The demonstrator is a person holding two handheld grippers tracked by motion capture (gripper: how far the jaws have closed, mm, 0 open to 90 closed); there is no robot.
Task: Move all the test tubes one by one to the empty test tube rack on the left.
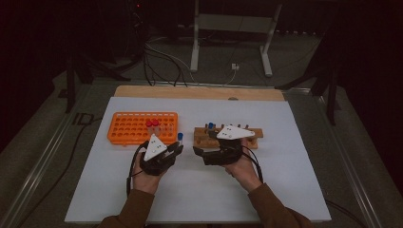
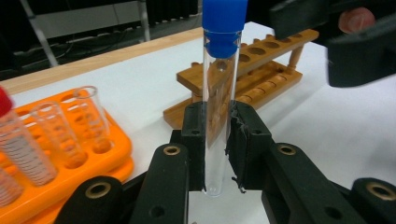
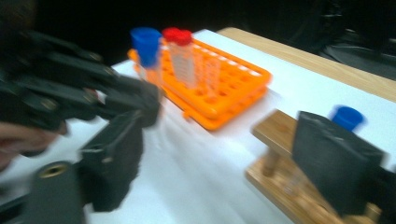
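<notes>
**Blue-capped tube held between two racks**

High view, left to right: the orange tube rack (image 1: 142, 127), at centre left of the white worktop (image 1: 199, 190), holds red-capped tubes (image 1: 152, 124). Just right of it, the left gripper (image 1: 178, 145) has its fingers (image 2: 194, 144) clamped on an upright, clear blue-capped test tube (image 2: 219, 107). At centre, the right gripper (image 1: 197, 152) lies before the wooden tube rack (image 1: 228, 135), fingers (image 3: 112, 163) apart with nothing between them. Another blue-capped tube (image 3: 346, 116) stands in the wooden rack.

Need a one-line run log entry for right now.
left gripper: shut on blue-capped tube, upright | right gripper: open, holds nothing | orange rack: red-capped tubes | wooden rack: beside it
</notes>
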